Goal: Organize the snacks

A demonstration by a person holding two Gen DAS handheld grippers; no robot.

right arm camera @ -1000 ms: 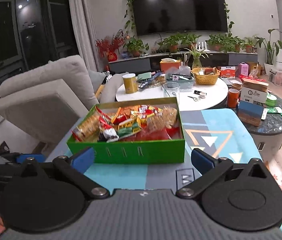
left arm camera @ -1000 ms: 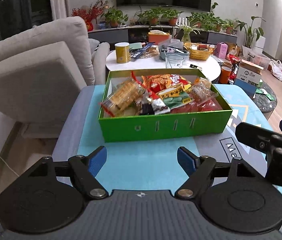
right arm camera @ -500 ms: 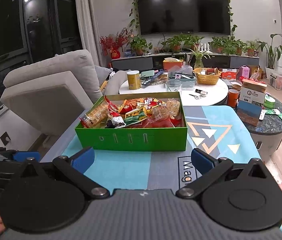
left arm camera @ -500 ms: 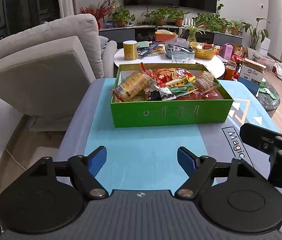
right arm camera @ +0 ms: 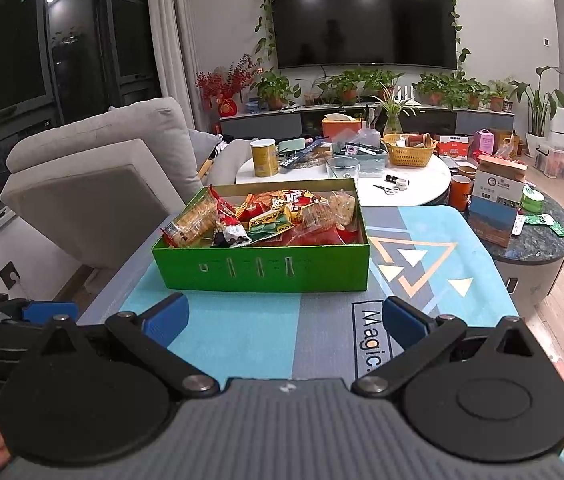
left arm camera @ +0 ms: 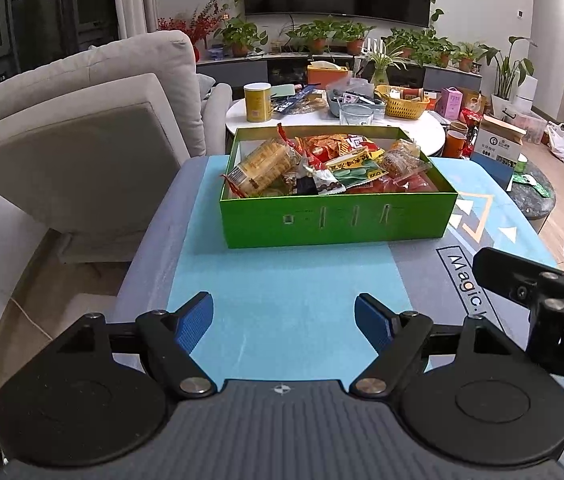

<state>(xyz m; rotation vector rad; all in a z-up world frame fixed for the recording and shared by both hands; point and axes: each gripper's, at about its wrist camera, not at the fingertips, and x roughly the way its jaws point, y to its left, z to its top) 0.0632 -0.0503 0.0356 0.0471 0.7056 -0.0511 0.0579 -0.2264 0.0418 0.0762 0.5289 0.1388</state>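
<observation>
A green box (left arm camera: 338, 220) (right arm camera: 266, 270) stands on the blue-and-grey table mat (left arm camera: 282, 300), heaped with several wrapped snacks, among them a cracker pack (left arm camera: 262, 166) (right arm camera: 196, 220) at its left end. My left gripper (left arm camera: 284, 320) is open and empty, low over the mat well in front of the box. My right gripper (right arm camera: 284, 318) is open and empty, also in front of the box. Part of the right gripper shows at the right edge of the left wrist view (left arm camera: 542, 292).
A grey armchair (left arm camera: 82, 140) stands left of the table. Behind the box a round white table (right arm camera: 414, 192) carries a yellow can (left arm camera: 258, 102), a glass, a yellow basket (right arm camera: 410, 152) and clutter. A dark round side table (right arm camera: 542, 240) with cartons is at the right.
Both grippers have pulled back from the box and risen a little, so it looks smaller and farther away. Both stay open and empty.
</observation>
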